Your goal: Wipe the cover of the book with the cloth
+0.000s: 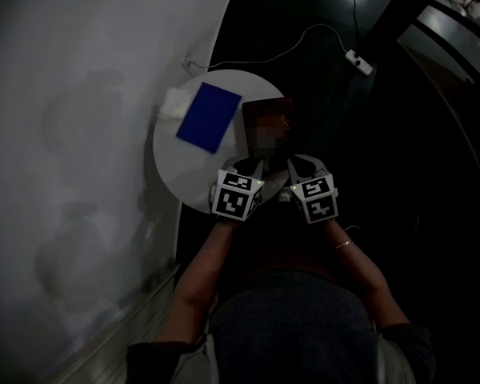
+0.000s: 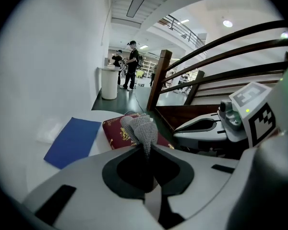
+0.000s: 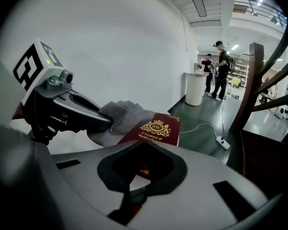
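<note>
A dark red book [image 3: 158,127] with gold print lies at the right edge of the round white table [image 1: 184,166]. Its near edge sits between the jaws of my right gripper [image 3: 143,170], which is shut on it. My left gripper [image 2: 147,151] is shut on a grey knitted cloth [image 2: 141,130], and the bunched cloth [image 3: 119,117] rests on the left part of the cover. In the head view both grippers [image 1: 250,169] [image 1: 296,167] sit side by side at the near end of the red book [image 1: 266,109].
A blue book [image 1: 208,117] lies flat to the left of the red one, with a white packet [image 1: 174,101] beside it. A white wall is on the left. A cable and power strip [image 1: 358,62] lie on the dark floor, and a wooden stair railing [image 2: 216,61] rises to the right.
</note>
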A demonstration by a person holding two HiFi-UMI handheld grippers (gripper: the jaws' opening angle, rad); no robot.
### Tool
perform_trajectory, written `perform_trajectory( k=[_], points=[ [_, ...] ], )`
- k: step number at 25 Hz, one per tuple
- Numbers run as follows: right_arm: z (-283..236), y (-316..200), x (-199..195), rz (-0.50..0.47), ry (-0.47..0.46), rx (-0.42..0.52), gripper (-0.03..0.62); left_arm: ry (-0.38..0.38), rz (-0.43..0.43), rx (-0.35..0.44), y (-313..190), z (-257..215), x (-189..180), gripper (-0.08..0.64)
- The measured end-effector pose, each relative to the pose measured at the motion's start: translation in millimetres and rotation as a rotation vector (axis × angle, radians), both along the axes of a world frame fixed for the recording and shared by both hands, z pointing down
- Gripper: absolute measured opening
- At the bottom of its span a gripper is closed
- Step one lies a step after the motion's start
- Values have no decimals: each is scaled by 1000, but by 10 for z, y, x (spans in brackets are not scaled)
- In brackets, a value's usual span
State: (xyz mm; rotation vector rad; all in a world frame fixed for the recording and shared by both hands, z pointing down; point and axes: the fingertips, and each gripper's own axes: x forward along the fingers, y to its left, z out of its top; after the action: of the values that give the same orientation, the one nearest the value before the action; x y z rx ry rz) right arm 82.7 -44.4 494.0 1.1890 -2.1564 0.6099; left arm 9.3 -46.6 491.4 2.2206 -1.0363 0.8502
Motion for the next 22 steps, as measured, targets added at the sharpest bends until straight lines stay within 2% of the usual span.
perform_trajectory(
  k=[14, 22],
  points=[
    [-515, -248, 236, 68, -73, 125, 29, 30, -66, 172, -254, -508, 114, 32],
    [-875, -394, 277, 79, -121, 202, 29, 83, -122, 287, -431, -849, 75, 32]
  ],
)
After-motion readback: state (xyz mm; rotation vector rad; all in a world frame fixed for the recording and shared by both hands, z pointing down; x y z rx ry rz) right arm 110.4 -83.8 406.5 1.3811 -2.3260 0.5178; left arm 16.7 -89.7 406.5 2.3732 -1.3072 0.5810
